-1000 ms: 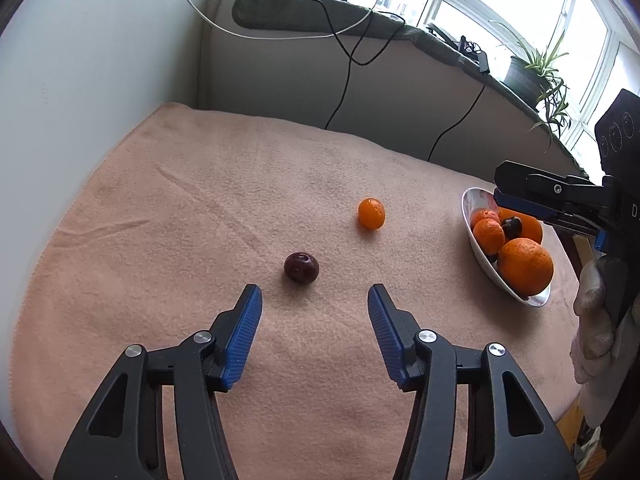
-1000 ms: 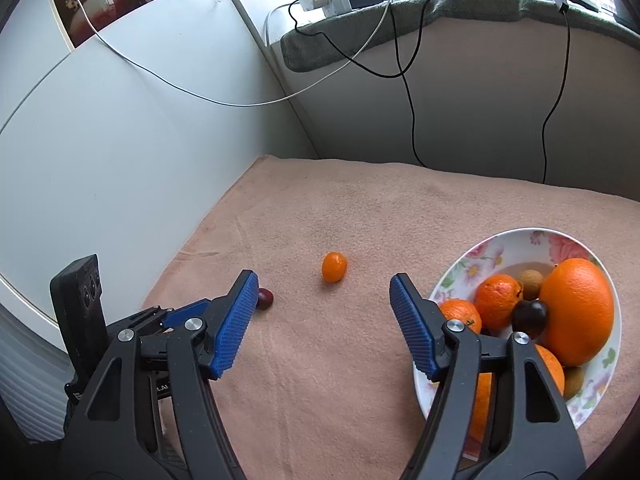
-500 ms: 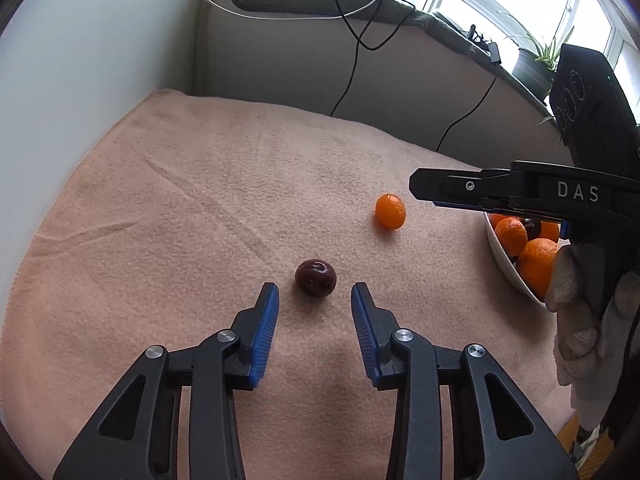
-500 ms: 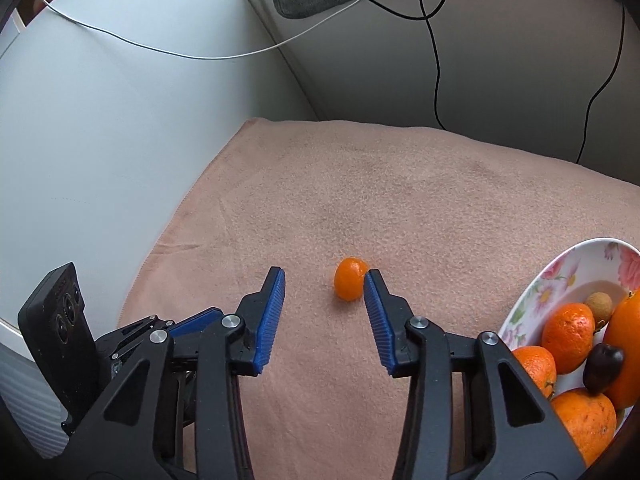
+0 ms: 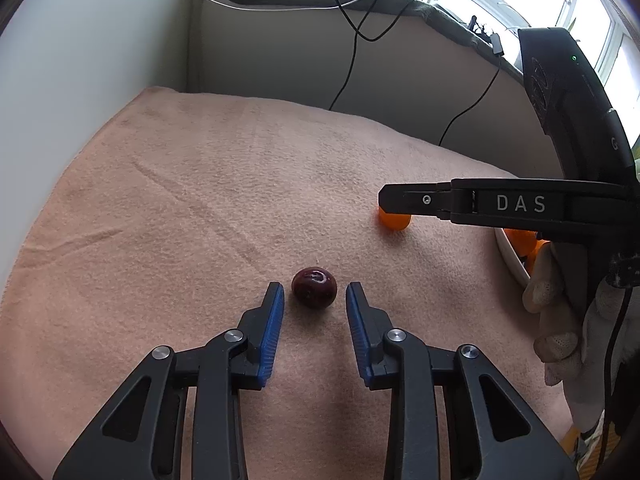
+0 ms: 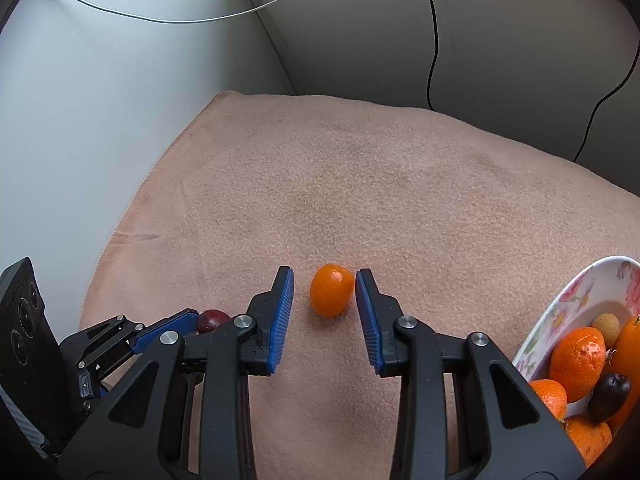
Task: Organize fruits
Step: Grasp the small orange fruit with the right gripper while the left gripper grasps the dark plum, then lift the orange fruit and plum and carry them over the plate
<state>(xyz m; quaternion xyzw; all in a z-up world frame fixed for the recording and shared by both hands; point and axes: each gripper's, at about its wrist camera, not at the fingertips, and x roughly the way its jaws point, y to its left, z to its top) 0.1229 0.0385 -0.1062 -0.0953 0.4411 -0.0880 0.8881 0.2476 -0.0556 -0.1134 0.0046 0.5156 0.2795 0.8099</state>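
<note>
A dark red plum (image 5: 313,293) lies on the peach blanket (image 5: 200,200) covering my tabletop, between the just-narrowing pads of my left hand-held gripper (image 5: 315,295), not yet touched. My right hand-held gripper (image 6: 324,285), also closing, brackets a kumquat (image 6: 331,289) without contact. The floral bowl (image 6: 576,300) of oranges (image 6: 577,356) sits right.

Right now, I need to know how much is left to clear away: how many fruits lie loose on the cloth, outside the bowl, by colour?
Orange: 1, the small orange fruit
Dark red: 1, the dark red fruit
Total: 2
</note>
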